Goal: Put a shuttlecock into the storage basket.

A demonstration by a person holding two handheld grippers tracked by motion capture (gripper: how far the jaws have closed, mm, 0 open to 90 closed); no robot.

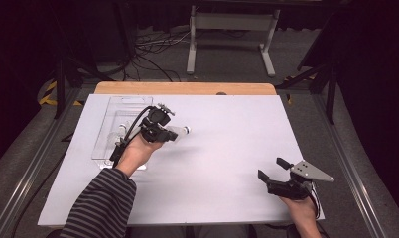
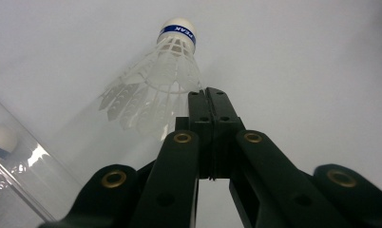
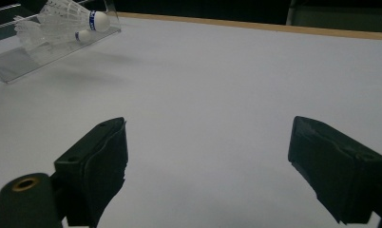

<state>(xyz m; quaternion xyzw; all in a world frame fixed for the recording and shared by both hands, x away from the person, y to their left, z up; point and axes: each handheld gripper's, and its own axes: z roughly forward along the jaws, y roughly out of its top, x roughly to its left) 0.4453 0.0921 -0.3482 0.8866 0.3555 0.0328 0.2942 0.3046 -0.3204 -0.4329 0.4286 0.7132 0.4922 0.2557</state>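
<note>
The left gripper (image 2: 209, 95) pinches the thin feathery skirt of a white shuttlecock (image 2: 157, 80), round cork tip at twelve o'clock. The clear plastic tray (image 1: 108, 134) sits at nine o'clock. The right gripper (image 3: 208, 166) is wide apart.

My left gripper (image 1: 173, 133) points toward three o'clock, jaws pressed together; my right gripper (image 1: 273, 168) rests with jaws spread, aimed at ten o'clock.

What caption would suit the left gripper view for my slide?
Closed black left gripper pinching the skirt edge of a white feathered shuttlecock with blue-banded cork, above a white table.
</note>
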